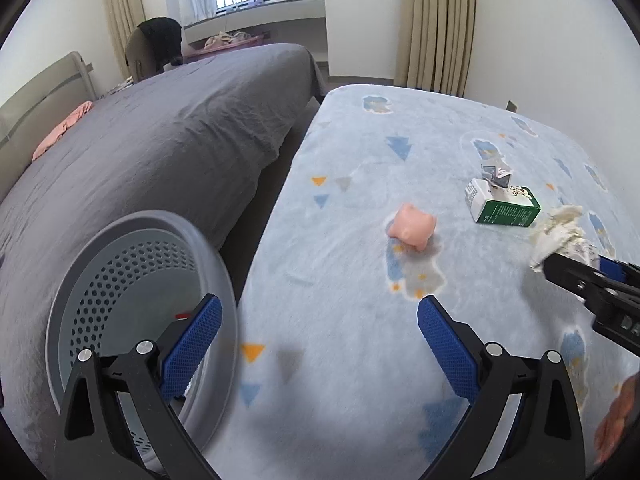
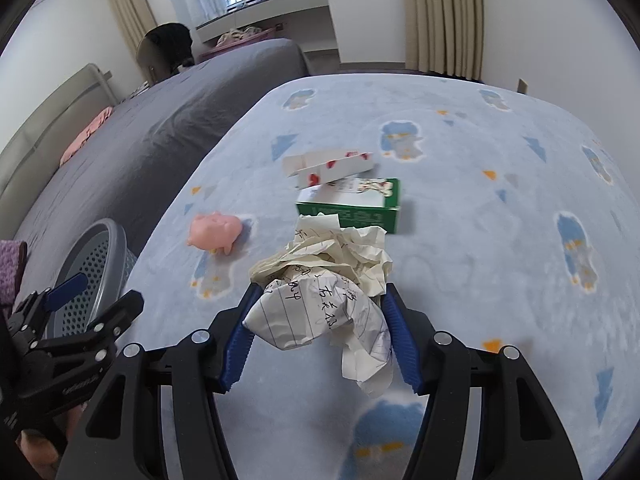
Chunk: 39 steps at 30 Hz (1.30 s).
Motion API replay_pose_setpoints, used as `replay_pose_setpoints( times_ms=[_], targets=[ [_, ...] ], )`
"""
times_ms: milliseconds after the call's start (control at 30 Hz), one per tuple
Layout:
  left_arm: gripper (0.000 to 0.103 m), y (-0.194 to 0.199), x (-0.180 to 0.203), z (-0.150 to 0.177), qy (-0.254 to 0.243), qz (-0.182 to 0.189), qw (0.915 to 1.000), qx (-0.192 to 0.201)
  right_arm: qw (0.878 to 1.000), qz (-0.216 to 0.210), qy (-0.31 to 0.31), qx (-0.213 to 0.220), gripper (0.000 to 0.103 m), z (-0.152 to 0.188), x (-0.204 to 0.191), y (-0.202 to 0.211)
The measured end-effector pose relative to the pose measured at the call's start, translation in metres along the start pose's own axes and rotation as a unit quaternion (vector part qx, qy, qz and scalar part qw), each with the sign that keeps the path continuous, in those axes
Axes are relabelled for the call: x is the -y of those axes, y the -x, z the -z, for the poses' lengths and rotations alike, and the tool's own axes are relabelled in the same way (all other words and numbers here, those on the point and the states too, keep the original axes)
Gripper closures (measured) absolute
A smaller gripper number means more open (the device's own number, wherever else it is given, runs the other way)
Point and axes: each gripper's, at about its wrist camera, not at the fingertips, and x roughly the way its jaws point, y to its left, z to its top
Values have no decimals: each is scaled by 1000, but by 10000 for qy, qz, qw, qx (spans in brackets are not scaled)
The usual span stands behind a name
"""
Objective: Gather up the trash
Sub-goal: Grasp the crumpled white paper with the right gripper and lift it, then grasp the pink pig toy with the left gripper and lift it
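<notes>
My right gripper (image 2: 318, 296) is shut on a crumpled ball of written paper (image 2: 324, 288) above the light blue patterned blanket (image 2: 480, 240); the paper ball also shows in the left wrist view (image 1: 558, 232). A green and white carton (image 2: 352, 202) lies beyond it, with a small white box with red marks (image 2: 328, 166) leaning on it. A pink toy pig (image 2: 214, 231) lies to the left. My left gripper (image 1: 320, 320) is open and empty, beside a grey perforated waste basket (image 1: 132, 280).
A bed with a grey cover (image 1: 160, 140) runs along the left, with a narrow gap between it and the blanketed surface. A pink cloth (image 1: 64, 128) lies on the bed. A chair (image 1: 152, 48), window and curtains stand at the back.
</notes>
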Motion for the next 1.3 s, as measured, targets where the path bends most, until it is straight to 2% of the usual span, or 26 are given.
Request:
replay_pose_setpoints(
  times_ms=[233,500,600,800,900,967,1000,1033,1067,1300],
  targets=[
    [6,-21,25,-15,-190,43,9998,16,9997,121,-193,58,44,11,21,15],
    [6,-46,51,-33,-213,200,9996,-45,9991,-67,-395,153,44,8,36,22],
    [6,-58,59,-39,-262,69,9996,-54,9987,-114,-450,192,44,7,40,25],
    [9,-76,63,-44,-204,33,9996,-181,9986,-182,-474,163,44,6,43,25],
    [29,-80,64,-44,-248,-9,9995,-210,9985,-215,-477,159,44,6,43,25],
    [50,-83,65,-43,-245,110,9993,-263,9985,-220,-478,162,44,6,44,26],
    [54,-83,64,-42,-219,238,9991,-281,9984,-234,-483,159,44,6,44,26],
    [62,-82,64,-42,-212,323,9989,-269,9984,-243,-481,162,44,6,43,26],
    [65,-80,66,-41,-236,347,9988,-263,9984,-241,-473,171,44,6,43,26],
    [65,-64,66,-28,-337,344,9986,-211,9987,-245,-406,199,44,7,39,29]
  ],
)
